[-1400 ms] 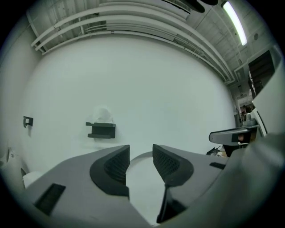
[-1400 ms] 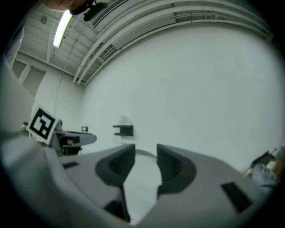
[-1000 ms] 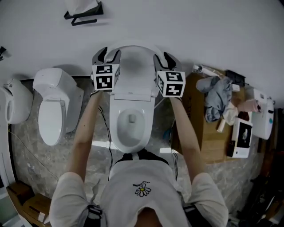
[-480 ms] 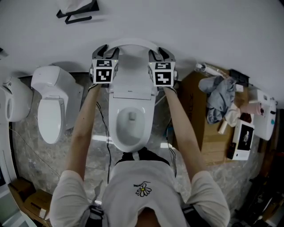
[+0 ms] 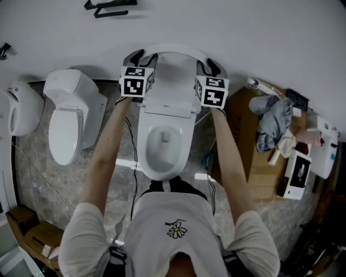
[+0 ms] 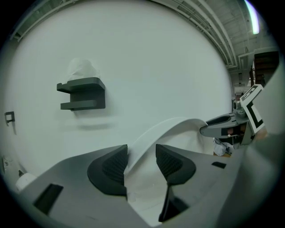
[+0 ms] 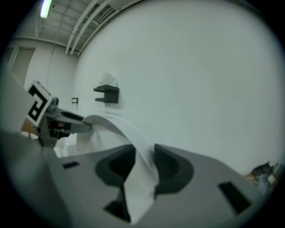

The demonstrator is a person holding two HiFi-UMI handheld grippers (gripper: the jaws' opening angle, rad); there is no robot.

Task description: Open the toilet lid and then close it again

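The white wall (image 5: 254,32) fills the background, and dead centre in front of it sits the toilet (image 5: 165,105), our landmark. To its left stands a second toilet (image 5: 67,116), and further left a white fixture (image 5: 21,113) is cut off by the frame edge. To the right of the toilet is a cardboard box (image 5: 254,173) with a grey cloth (image 5: 273,121) heaped on it.

Here's the toilet lid (image 5: 170,54): it is raised at the back of the toilet, arched up against the wall, with the bowl open below.

The left gripper (image 6: 141,162) has the lid's left rim and its jaws are pinching that white edge. The right gripper (image 7: 143,167) is on the right rim. Its jaws have just been closing, the rim is between them, and the pads are on it.

With the lid fully up and both tools clamped on, I'd judge the opening done and the closing half in hand. The next move calls for both hands to swing the lid forward and down over the bowl together. They should keep level so it doesn't twist on its hinge, and ease the last stretch rather than drop it.

The count:
- Two toilets
- One raised lid
- Two grippers
- Two marker cubes (image 5: 135,86), one per gripper
- One box
- One black shelf (image 5: 111,5) on the wall, up and left of the toilet
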